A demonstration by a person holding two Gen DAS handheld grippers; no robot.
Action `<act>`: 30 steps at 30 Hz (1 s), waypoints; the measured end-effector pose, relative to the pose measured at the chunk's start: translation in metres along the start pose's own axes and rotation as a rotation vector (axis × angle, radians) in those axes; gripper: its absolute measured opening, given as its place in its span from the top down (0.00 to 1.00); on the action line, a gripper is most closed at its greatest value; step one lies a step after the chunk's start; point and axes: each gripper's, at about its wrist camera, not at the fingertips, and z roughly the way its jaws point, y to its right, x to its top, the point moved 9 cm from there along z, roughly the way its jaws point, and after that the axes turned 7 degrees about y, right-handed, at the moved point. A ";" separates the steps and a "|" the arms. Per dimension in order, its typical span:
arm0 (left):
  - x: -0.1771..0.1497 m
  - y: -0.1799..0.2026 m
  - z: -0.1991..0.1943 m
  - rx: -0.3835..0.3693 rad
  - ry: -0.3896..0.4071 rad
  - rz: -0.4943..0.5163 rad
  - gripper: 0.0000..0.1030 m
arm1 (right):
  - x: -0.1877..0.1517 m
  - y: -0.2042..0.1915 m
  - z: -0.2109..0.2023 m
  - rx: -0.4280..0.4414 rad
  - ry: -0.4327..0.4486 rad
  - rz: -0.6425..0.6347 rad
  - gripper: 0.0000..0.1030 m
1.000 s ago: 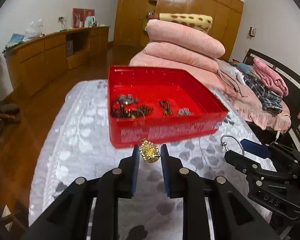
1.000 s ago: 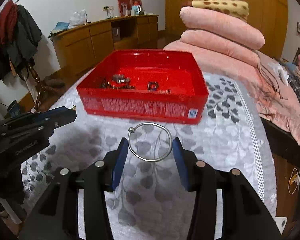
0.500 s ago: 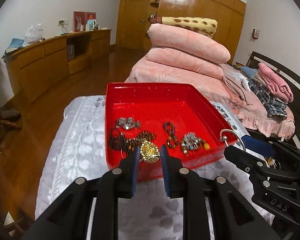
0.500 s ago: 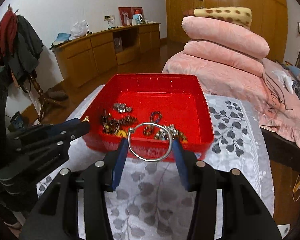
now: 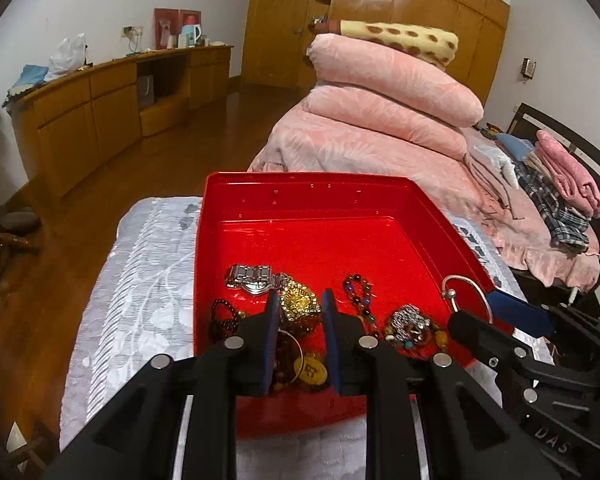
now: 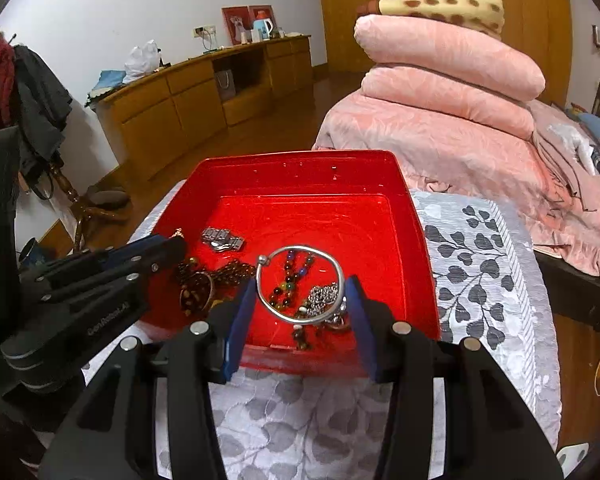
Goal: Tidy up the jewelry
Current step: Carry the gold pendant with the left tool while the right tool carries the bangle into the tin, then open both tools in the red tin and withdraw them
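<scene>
Nearest, the left claw [image 5: 298, 310] pinches a gold pendant [image 5: 298, 304] and the right claw [image 6: 302, 294] clamps a silver bangle [image 6: 300, 284], both held above the near end of the red tray [image 6: 300, 160] on the grey-leafed worktop [image 6: 476, 264], where a watch [image 6: 222, 239] and beaded bracelets [image 6: 290, 280] lie inside.

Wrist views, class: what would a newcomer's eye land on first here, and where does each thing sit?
First, the red tray on the grey leaf-patterned cloth, with a watch and beads heaped at its near end. Next, over that heap, the left claw pinching a gold pendant and the right claw clamping a silver bangle. Behind, pink quilts are stacked on the bed.
</scene>
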 end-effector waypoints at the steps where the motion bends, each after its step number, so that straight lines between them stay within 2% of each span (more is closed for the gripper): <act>1: 0.000 -0.001 0.005 0.005 -0.006 0.001 0.79 | 0.000 0.000 0.003 0.000 -0.004 0.001 0.57; 10: -0.002 -0.006 0.030 0.015 -0.044 -0.006 0.79 | 0.002 0.009 0.030 -0.016 -0.038 0.010 0.57; 12: -0.003 -0.007 0.033 0.019 -0.054 -0.008 0.78 | 0.001 0.010 0.034 -0.029 -0.040 0.009 0.54; 13: -0.003 -0.007 0.033 0.020 -0.055 -0.009 0.70 | 0.001 0.012 0.033 -0.040 -0.034 0.015 0.50; 14: -0.002 -0.008 0.033 0.020 -0.053 -0.013 0.52 | 0.002 0.014 0.033 -0.050 -0.029 0.019 0.38; 16: 0.001 -0.010 0.029 0.025 -0.033 -0.021 0.39 | 0.004 0.017 0.029 -0.065 -0.010 0.017 0.35; 22: 0.011 -0.014 0.011 0.025 0.016 -0.029 0.36 | 0.016 0.027 0.007 -0.086 0.068 0.035 0.26; 30: 0.014 -0.020 -0.021 0.039 0.077 -0.023 0.28 | 0.015 0.036 -0.016 -0.105 0.106 0.036 0.16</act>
